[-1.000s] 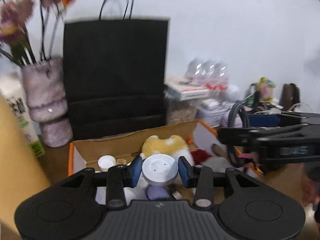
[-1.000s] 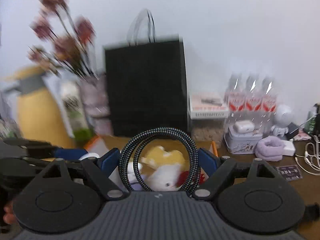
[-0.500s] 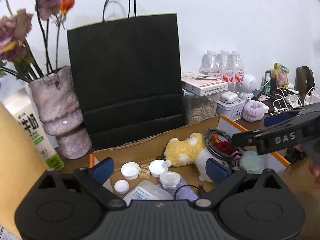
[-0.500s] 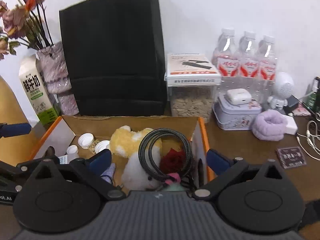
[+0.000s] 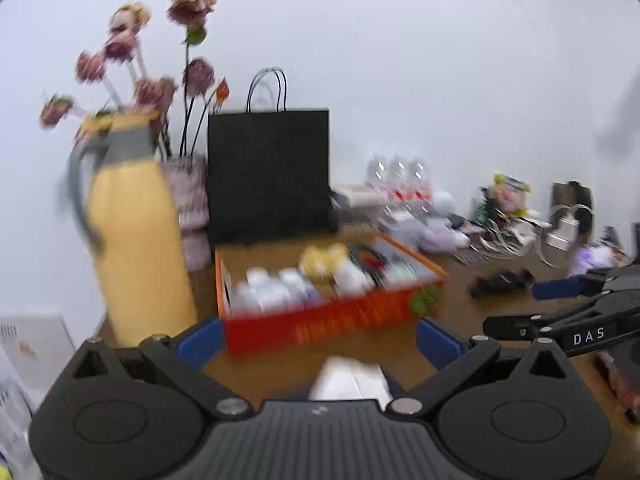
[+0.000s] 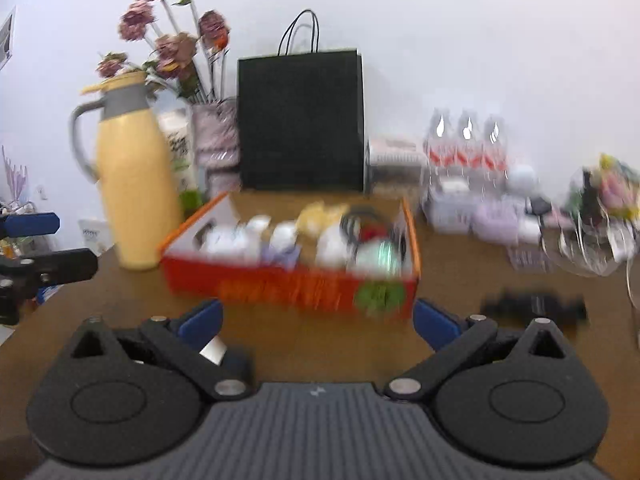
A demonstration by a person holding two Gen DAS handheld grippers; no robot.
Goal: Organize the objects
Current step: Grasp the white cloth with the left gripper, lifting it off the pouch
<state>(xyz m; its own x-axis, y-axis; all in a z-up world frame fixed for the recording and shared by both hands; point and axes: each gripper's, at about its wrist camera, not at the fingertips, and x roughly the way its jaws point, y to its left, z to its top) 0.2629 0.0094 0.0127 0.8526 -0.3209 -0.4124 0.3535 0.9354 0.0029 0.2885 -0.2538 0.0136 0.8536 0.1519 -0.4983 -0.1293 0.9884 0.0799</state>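
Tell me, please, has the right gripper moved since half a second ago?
Yes. The right gripper has pulled back and away from the orange box; it was over the contents, now the box's front wall shows.

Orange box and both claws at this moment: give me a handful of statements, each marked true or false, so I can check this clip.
1. Both claws are open and hold nothing. True: the left claw and the right claw are spread wide, nothing between the fingers.
2. The orange box is empty. False: it holds several things, among them a yellow plush toy and a coiled black cable.
3. The black paper bag stands behind the box, against the wall. True.
4. The yellow jug lies on its side. False: it stands upright, left of the box.
5. The right claw reaches into the box. False: it is short of the box's near wall.
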